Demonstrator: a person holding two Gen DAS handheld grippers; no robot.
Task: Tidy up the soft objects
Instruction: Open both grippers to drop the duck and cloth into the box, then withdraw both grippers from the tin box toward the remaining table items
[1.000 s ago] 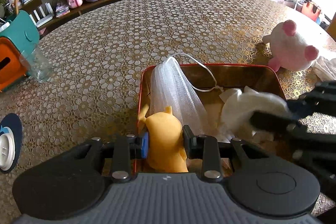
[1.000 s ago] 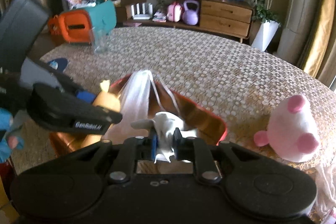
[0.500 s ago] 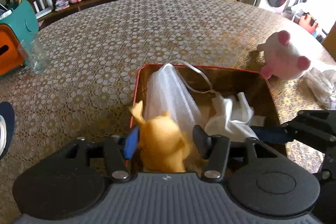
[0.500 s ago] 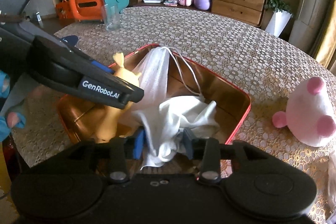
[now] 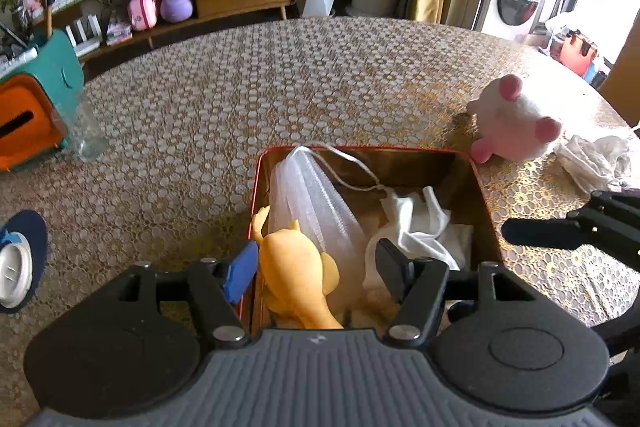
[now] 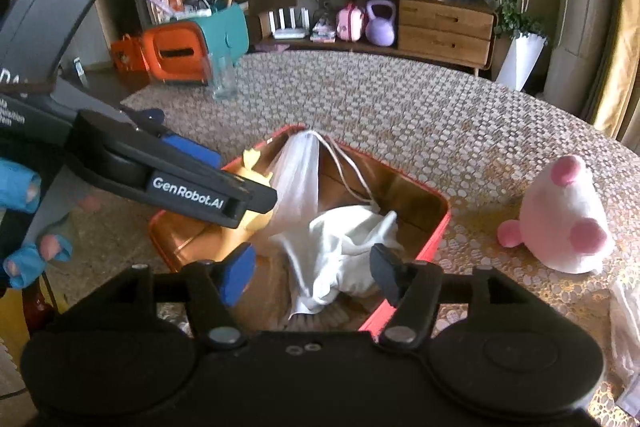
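- A clear glass (image 5: 86, 139) and an orange-and-teal box (image 5: 34, 107) are sitting far left on the patterned table (image 5: 320, 79), well apart from the work and needing no attention.
- The left gripper (image 5: 316, 267) is hovering over the near left corner of the red tin (image 5: 256, 195), its jaws standing wide apart and holding nothing; the yellow plush toy (image 5: 296, 275) is lying between them without either pad pressing on it.
- The toy is resting inside the tin against the left wall, beside the white mesh pouf (image 5: 316, 203), which is leaning up toward the far rim with its cord looping over the bottom.
- The right gripper (image 6: 314, 273) is likewise spread wide and empty, poised over the white cloth (image 6: 344, 251), which is lying crumpled in the tin's right half.
- Judging from this, both items are sitting released in the tin, and the step in hand is drawing the grippers away cleanly: lifting straight up, so that no pad is snagging the cloth's folds or the cord, looks wisest.
- Further right, the pink-and-white plush (image 5: 512, 125) is sitting on the table just beside the tin's far right corner, with a crumpled white plastic bag (image 5: 596, 163) near it; these appear to be what is left to gather.
- For the plush, the right gripper seems the better placed, closing around the body rather than a small pink ear.
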